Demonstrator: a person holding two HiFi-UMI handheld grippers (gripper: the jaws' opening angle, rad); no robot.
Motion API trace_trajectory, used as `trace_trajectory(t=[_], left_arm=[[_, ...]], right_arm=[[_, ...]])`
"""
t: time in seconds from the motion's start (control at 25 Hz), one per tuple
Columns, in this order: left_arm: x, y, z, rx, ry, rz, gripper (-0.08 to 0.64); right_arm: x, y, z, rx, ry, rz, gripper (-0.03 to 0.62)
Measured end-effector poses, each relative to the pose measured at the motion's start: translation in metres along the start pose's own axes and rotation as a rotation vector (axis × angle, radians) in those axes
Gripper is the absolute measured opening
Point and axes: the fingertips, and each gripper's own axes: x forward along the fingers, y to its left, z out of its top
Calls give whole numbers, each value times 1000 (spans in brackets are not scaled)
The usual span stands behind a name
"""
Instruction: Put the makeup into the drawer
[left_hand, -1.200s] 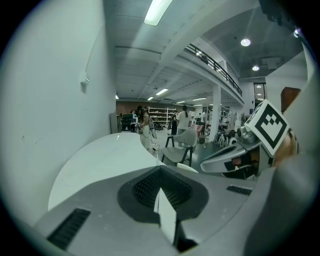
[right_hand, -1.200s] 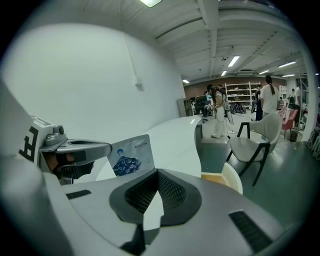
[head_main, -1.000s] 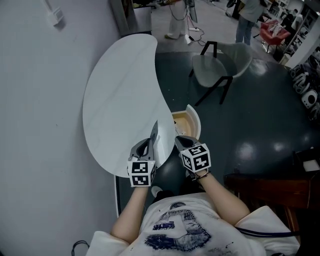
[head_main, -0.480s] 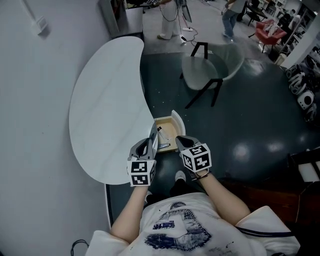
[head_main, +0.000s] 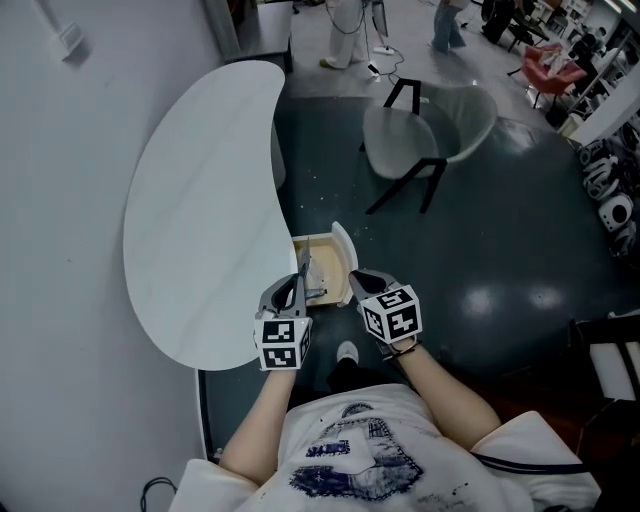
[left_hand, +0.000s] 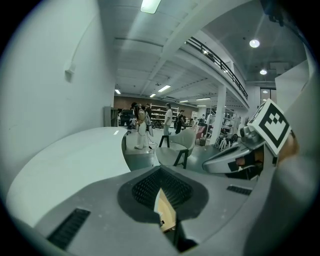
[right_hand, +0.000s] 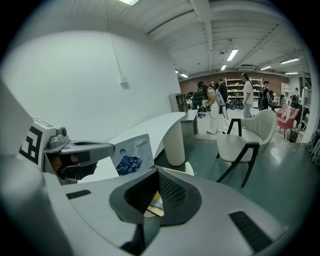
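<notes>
- While I look down through the head view, both grippers sit low in the centre of the frame. The left gripper (head_main: 297, 290) is clenched on the flat makeup packet (head_main: 306, 270), which stands on edge and overlaps the left part of the open drawer (head_main: 345, 255).
- The right gripper (head_main: 362, 283) is at the drawer's lower right edge, its jaws clenched on nothing.
- The white table (head_main: 200, 220) fills the left half of the frame, and a chair (head_main: 430, 130) stands at upper right.
- In the left gripper view, my jaws are pressed onto the packet's thin white edge (left_hand: 158, 200) at lower centre, with the drawer's tan wood just beyond.
- In the right gripper view, my jaws meet at lower centre, empty. At left centre the left gripper (right_hand: 80, 149) holds the packet (right_hand: 131, 155), printed face toward me.
</notes>
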Motion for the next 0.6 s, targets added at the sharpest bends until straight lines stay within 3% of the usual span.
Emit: trace_trajectory(t=[0.6], left_arm=[[62, -20, -39, -62, 29, 13, 34]], right_arm=[[-4, -54, -29, 51, 61, -7, 20]])
